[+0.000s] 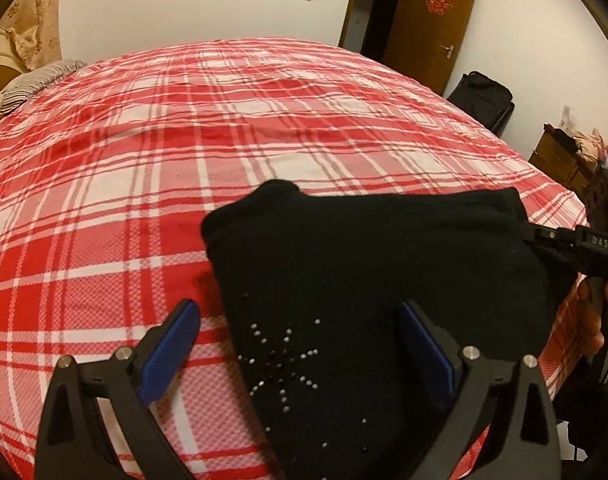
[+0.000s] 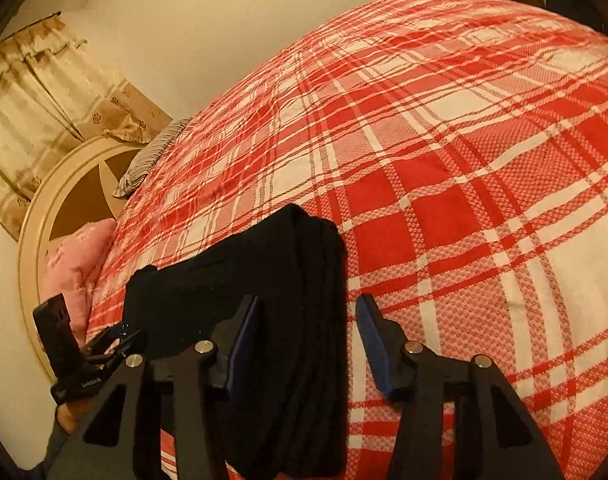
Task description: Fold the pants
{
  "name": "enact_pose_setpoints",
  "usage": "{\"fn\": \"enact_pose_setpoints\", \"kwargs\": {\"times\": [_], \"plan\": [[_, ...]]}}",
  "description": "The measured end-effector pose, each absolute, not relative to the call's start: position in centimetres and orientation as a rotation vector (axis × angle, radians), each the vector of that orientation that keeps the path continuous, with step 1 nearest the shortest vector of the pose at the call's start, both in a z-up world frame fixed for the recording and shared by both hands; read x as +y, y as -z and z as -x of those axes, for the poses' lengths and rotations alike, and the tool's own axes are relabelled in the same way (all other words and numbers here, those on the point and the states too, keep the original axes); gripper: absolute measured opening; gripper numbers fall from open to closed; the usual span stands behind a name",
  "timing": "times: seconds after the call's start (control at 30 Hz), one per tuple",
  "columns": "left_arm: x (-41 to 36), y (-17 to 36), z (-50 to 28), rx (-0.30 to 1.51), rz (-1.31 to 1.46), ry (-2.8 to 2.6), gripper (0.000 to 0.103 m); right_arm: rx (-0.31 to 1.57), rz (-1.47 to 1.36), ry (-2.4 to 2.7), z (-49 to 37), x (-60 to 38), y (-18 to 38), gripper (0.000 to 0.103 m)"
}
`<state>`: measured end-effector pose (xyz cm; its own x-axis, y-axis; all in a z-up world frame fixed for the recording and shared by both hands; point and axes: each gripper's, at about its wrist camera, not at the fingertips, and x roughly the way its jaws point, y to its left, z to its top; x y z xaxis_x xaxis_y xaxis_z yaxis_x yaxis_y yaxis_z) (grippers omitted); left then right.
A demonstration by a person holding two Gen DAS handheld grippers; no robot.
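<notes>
Pants: the black pants [image 1: 367, 264] lie folded into a compact bundle on the red plaid bedspread [image 1: 184, 140], near the bed's front edge, with a rhinestone starburst [image 1: 282, 360] facing up
Left claw: the left claw [image 1: 300, 344] hangs wide over the studded end, blue pads [image 1: 170, 344] apart, one over the bedspread and one over the cloth, gripping nothing
Right claw: the right claw [image 2: 305, 344] is also spread wide, straddling the stacked edge of the pants [image 2: 288, 280]; whether its pads touch the cloth I cannot tell
Stage: judging by the layered edge, the fold looks nearly finished
Doing it well: I'd say catch every layer at once if another fold is wanted, lift both ends evenly, and lay them edge to edge
Risk: soft knit may slip or splay, so press flat before letting go
</notes>
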<state>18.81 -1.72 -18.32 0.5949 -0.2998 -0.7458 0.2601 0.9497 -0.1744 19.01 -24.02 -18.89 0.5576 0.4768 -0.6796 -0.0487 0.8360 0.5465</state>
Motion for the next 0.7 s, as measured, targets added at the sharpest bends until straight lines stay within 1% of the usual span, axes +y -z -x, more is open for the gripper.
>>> {"fn": "enact_pose_setpoints", "kwargs": {"times": [0.1,0.13,0.17,0.23,0.33,0.37,0.43,0.47,0.57,0.6,0.63,0.67,0.7], "plan": [[-2.0,18.2,-18.8,0.876,0.058,0.361,0.09,0.938,-0.493,-0.332,-19.3,-23.5,19.0,0.047],[-2.1,18.2,-18.8,0.877,0.064,0.374,0.083,0.939,-0.494,-0.334,-19.3,-23.4,19.0,0.046],[-2.2,18.1,-18.8,0.879,0.068,0.388,0.081,0.94,-0.497,-0.337,-19.4,-23.4,19.0,0.046],[-2.4,18.1,-18.8,0.879,0.067,0.393,0.08,0.943,-0.511,-0.345,-19.5,-23.6,19.2,0.046],[-2.4,18.2,-19.0,0.875,0.074,0.405,0.075,0.949,-0.519,-0.352,-19.6,-23.7,19.3,0.043],[-2.4,18.2,-19.0,0.875,0.079,0.411,0.067,0.946,-0.515,-0.356,-19.5,-23.6,19.1,0.042],[-2.3,18.0,-18.9,0.878,0.088,0.427,0.055,0.934,-0.516,-0.385,-19.3,-23.4,18.7,0.033],[-2.1,17.8,-19.0,0.881,0.103,0.434,0.051,0.931,-0.524,-0.396,-19.2,-23.4,18.7,0.032],[-1.2,18.0,-19.0,0.887,0.153,0.463,0.043,0.927,-0.569,-0.431,-19.1,-23.7,18.5,0.03],[-1.0,18.0,-19.0,0.887,0.166,0.473,0.042,0.925,-0.577,-0.439,-19.0,-23.7,18.4,0.029],[-0.8,18.0,-19.0,0.886,0.174,0.481,0.038,0.924,-0.577,-0.443,-18.9,-23.6,18.3,0.029],[-0.8,17.9,-18.9,0.885,0.179,0.491,0.031,0.922,-0.574,-0.447,-18.8,-23.4,18.0,0.029],[-0.8,17.8,-18.7,0.879,0.179,0.498,0.029,0.918,-0.569,-0.451,-18.7,-23.2,17.6,0.028]]}}
